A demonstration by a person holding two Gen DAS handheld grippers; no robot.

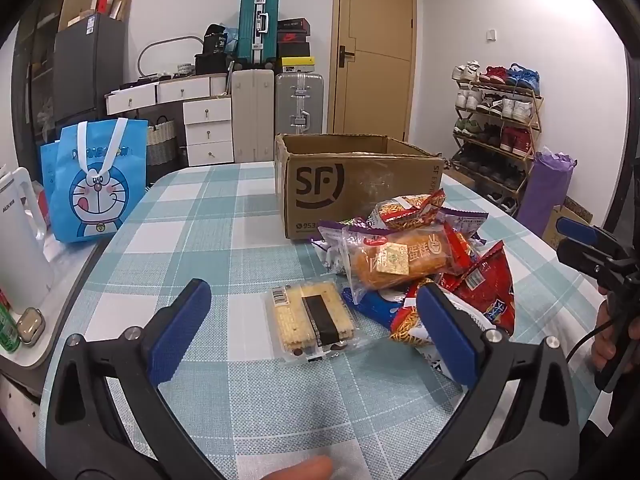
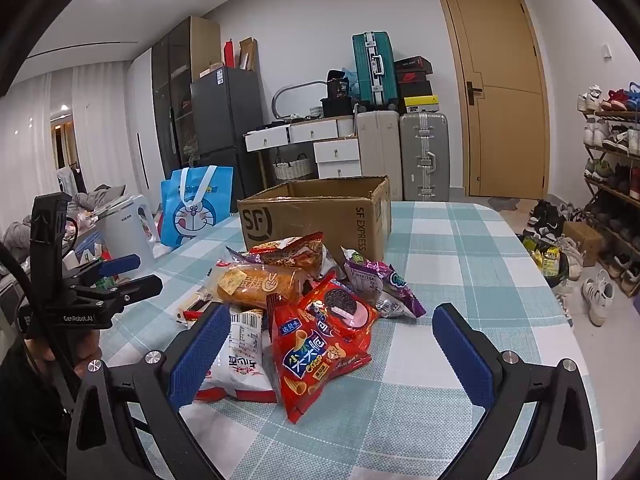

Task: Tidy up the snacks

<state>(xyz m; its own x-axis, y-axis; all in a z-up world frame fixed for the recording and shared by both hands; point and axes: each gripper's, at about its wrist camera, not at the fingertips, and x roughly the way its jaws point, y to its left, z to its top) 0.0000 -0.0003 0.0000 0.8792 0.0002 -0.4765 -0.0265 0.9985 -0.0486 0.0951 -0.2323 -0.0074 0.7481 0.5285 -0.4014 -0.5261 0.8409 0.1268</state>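
A pile of snack packets lies on the checked tablecloth in front of an open SF cardboard box [image 1: 352,184], which also shows in the right wrist view [image 2: 312,216]. My left gripper [image 1: 316,316] is open, its jaws either side of a clear pack of crackers [image 1: 310,320] lying apart from the pile. A wrapped cake [image 1: 400,260] tops the pile. My right gripper [image 2: 332,344] is open above a red chip bag [image 2: 316,356], with a red Oreo packet [image 2: 344,304] and the cake [image 2: 260,284] behind. A purple packet [image 2: 380,284] lies to the right.
A blue Doraemon bag [image 1: 96,184] and a white kettle [image 1: 20,244] stand at the table's left edge. Suitcases, drawers and a door are behind the table. A shoe rack [image 1: 500,128] stands right. The other gripper appears at the right edge [image 1: 592,248] and at the left [image 2: 100,284].
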